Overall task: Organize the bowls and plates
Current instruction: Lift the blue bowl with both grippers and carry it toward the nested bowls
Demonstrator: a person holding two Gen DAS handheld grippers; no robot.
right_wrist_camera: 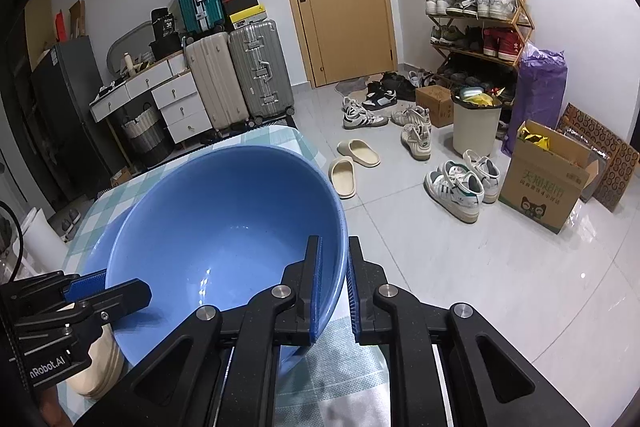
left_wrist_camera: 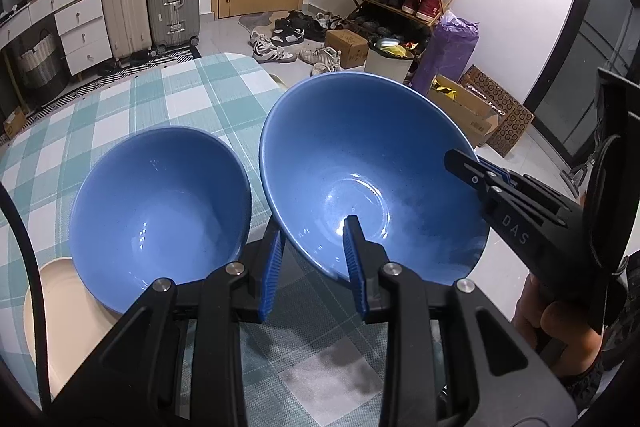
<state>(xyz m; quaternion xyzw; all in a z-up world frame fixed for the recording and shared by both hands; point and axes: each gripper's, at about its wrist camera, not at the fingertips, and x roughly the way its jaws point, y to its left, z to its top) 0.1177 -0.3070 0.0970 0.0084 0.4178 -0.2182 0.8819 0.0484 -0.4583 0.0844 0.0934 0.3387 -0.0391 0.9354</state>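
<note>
A large blue bowl (left_wrist_camera: 360, 163) is held tilted above the checked table (left_wrist_camera: 168, 95); it also shows in the right wrist view (right_wrist_camera: 224, 227). My left gripper (left_wrist_camera: 316, 259) straddles its near rim, one finger inside, one outside. My right gripper (right_wrist_camera: 334, 283) clamps its right rim and shows at the right in the left wrist view (left_wrist_camera: 472, 171). A second blue bowl (left_wrist_camera: 160, 211) sits to the left, resting on a cream plate (left_wrist_camera: 60, 303). In the right wrist view my left gripper (right_wrist_camera: 100, 291) is at the bowl's left rim, above stacked cream plates (right_wrist_camera: 100, 367).
The table's far and right edges drop to a tiled floor with slippers (right_wrist_camera: 352, 163), shoes and a cardboard box (right_wrist_camera: 548, 179). Suitcases (right_wrist_camera: 240, 79), a drawer unit and a shoe rack (right_wrist_camera: 476, 19) stand by the far wall.
</note>
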